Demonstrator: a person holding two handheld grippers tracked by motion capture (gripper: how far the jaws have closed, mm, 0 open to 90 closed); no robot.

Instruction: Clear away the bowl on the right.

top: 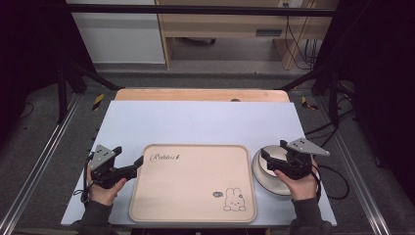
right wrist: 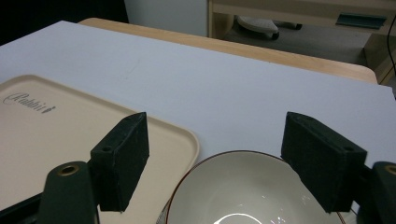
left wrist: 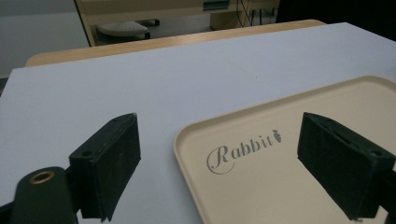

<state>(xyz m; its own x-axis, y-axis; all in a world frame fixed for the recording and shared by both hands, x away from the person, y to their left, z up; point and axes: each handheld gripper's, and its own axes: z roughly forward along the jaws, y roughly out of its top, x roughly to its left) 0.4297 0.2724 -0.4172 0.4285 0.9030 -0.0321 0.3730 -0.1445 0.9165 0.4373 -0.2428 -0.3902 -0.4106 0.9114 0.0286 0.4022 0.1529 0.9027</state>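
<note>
Two pairs of jaws stand spread wide, and neither pinches anything. Between the jaws of our right gripper (right wrist: 212, 161) we see the near rim of the white bowl (right wrist: 243, 196), directly below and just ahead of the pads, so this gripper is by far the nearer to it. The bowl sits on the white tabletop (top: 195, 122), just beside the right edge of the beige tray (top: 193, 183). Our left gripper (left wrist: 219, 163) straddles the tray's near-left corner, well apart from the bowl. We judge the coming move a short drop onto the rim, then a carry leftward over the tray.
</note>
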